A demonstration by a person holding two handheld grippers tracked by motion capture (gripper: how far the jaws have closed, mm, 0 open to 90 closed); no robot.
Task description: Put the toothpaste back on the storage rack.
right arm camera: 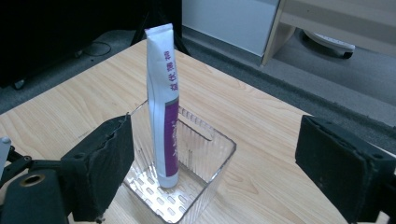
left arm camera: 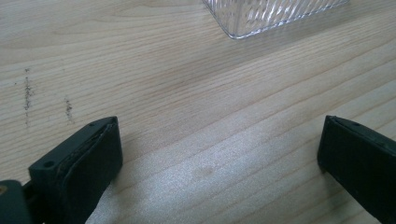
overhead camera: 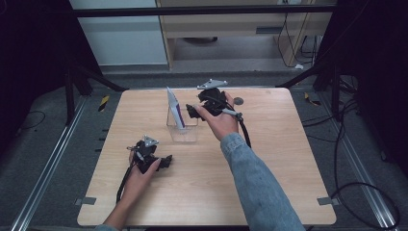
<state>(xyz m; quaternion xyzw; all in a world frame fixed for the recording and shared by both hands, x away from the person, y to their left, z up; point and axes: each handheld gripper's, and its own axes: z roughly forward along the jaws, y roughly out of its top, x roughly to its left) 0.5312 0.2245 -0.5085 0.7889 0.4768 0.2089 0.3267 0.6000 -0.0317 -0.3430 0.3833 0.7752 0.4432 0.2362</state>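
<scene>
Right gripper view, my right hand-held gripper (right arm camera: 215, 158) jaws wide apart, empty, just beside clear container (right arm camera: 205, 186), toothpaste tube (right arm camera: 162, 107) upright inside, left hand-held gripper (left arm camera: 219, 158) open over table (left arm camera: 187, 93).

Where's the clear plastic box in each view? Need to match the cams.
High view: the clear box sits at table centre, just left of the right claw.
Left gripper view: a ribbed corner of it at the top edge, right of centre.
Right gripper view: lower centre, between the open jaws.
Shared landmark: the white and purple tube stands upright in the box, also in the high view.
</scene>
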